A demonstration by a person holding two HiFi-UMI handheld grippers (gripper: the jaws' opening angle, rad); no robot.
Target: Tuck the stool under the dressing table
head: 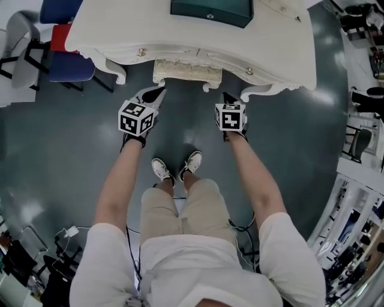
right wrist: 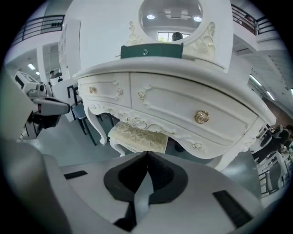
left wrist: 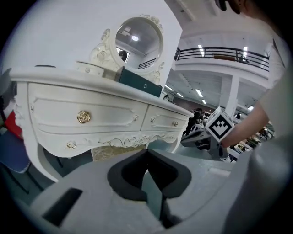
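The stool (head: 187,71), white with a cream patterned cushion, stands tucked between the legs of the white dressing table (head: 114,30), only its front edge showing from above. The cushion also shows below the drawers in the left gripper view (left wrist: 112,151) and the right gripper view (right wrist: 137,137). My left gripper (head: 153,95) hangs in front of the stool's left side, apart from it, jaws shut and empty (left wrist: 146,151). My right gripper (head: 229,98) hangs off the stool's right side, also shut on nothing (right wrist: 147,155).
A dark green box (head: 211,11) and an oval mirror (right wrist: 170,20) sit on the table. Blue and red chairs (head: 66,60) stand at its left. Racks and equipment (head: 360,144) line the right. The person's feet (head: 177,169) stand on grey floor behind the grippers.
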